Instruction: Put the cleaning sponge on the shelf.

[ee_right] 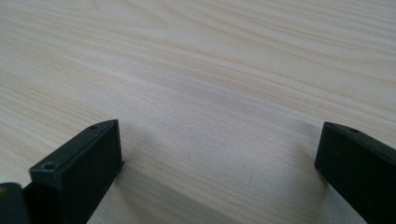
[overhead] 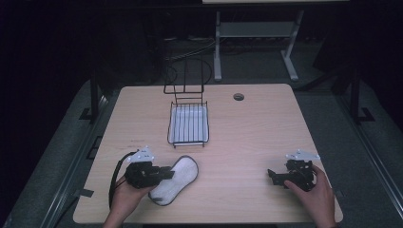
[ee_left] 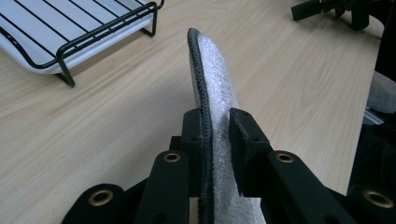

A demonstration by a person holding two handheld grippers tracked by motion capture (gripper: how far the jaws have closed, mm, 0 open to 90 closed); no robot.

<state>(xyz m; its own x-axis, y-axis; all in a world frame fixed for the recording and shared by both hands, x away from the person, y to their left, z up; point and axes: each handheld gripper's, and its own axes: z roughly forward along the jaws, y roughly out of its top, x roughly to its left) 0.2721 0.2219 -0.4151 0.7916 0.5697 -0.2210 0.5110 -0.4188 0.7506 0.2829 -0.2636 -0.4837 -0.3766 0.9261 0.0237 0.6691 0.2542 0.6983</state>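
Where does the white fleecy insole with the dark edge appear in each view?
High view: the insole lies at lower left of the table, its near part between the left gripper's jaws.
Left gripper view: centre, standing on edge between the jaws.
Right gripper view: not in it; bare table between open jaws.
Shared landmark: the wire rack, upper left in the left gripper view.

Both grippers are matte black. The left gripper (overhead: 167, 173), nearer the rack (overhead: 188, 124) than the right gripper (overhead: 271, 175), carries a grey three-cornered plate on top and a black cable looping from its rear. Brass-ringed pivot holes dot its linkage arms in the left gripper view. The right gripper's blocky jaws show small screw holes.
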